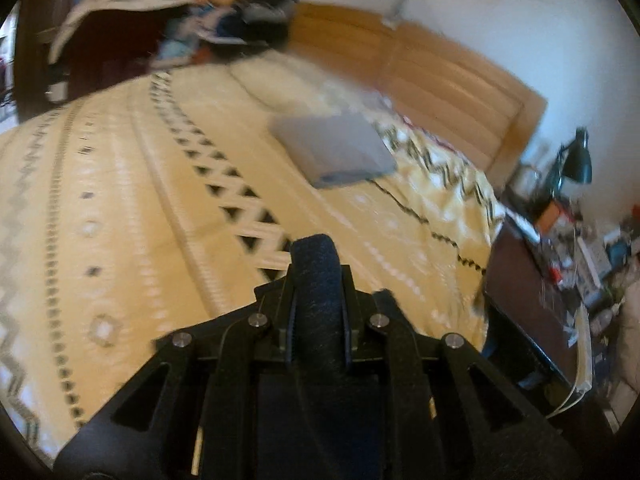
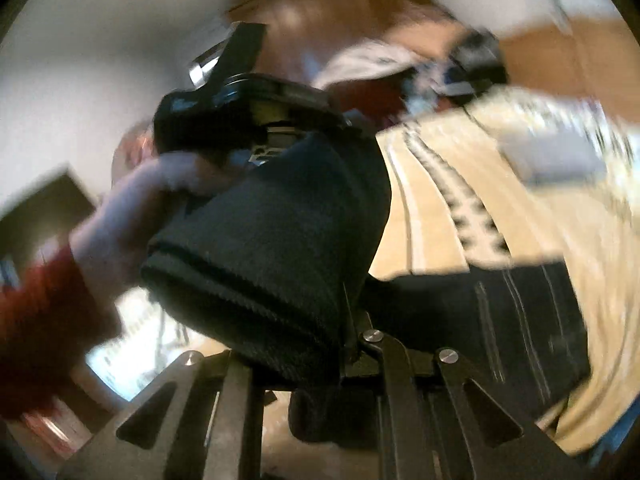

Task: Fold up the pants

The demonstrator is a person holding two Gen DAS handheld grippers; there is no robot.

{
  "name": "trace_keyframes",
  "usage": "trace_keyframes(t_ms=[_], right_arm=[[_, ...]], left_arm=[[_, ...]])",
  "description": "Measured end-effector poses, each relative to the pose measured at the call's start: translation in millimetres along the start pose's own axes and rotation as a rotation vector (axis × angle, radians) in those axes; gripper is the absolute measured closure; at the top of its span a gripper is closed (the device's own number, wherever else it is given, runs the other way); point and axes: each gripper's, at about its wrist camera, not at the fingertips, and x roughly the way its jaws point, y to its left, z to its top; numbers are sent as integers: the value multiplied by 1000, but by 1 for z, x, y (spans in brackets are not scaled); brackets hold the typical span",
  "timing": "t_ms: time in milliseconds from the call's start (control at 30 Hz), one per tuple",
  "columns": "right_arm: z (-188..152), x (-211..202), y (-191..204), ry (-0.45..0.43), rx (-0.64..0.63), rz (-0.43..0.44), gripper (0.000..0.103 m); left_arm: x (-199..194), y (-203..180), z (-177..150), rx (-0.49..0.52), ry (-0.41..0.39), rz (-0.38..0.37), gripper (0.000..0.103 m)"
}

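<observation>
The dark navy pants [image 1: 316,280] are pinched in my left gripper [image 1: 318,316], a fold of fabric bulging up between the closed fingers, held above the bed. In the right wrist view my right gripper [image 2: 344,344] is shut on a thick ribbed hem of the same pants [image 2: 272,240], which stretch up to the left gripper [image 2: 240,112] held by a hand in a red sleeve. More of the pants, with thin pale stripes [image 2: 500,312], hangs to the right over the bed.
A yellow patterned bedspread [image 1: 140,200] covers the bed. A grey laptop [image 1: 336,152] with a cable lies near the wooden headboard [image 1: 440,72]. A pile of clothes [image 1: 200,28] sits at the far corner. A cluttered dark nightstand [image 1: 540,300] with a lamp stands on the right.
</observation>
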Motion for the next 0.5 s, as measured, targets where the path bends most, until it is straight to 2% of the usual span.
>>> trace_keyframes(t_ms=[100, 200, 300, 433, 467, 500], right_arm=[[-5, -22, -79, 11, 256, 39, 90], [-21, -36, -146, 26, 451, 73, 90], [-44, -38, -194, 69, 574, 90, 89], [-65, -37, -218, 139, 612, 62, 86], [-68, -39, -219, 152, 608, 54, 84], [-70, -41, -218, 158, 597, 44, 81]], left_arm=[[55, -29, 1, 14, 70, -1, 86], [113, -51, -10, 20, 152, 28, 86], [149, -61, -25, 10, 216, 53, 86], [175, -86, -36, 72, 253, 73, 80], [178, -92, -36, 92, 256, 84, 75], [183, -99, -37, 114, 254, 109, 67]])
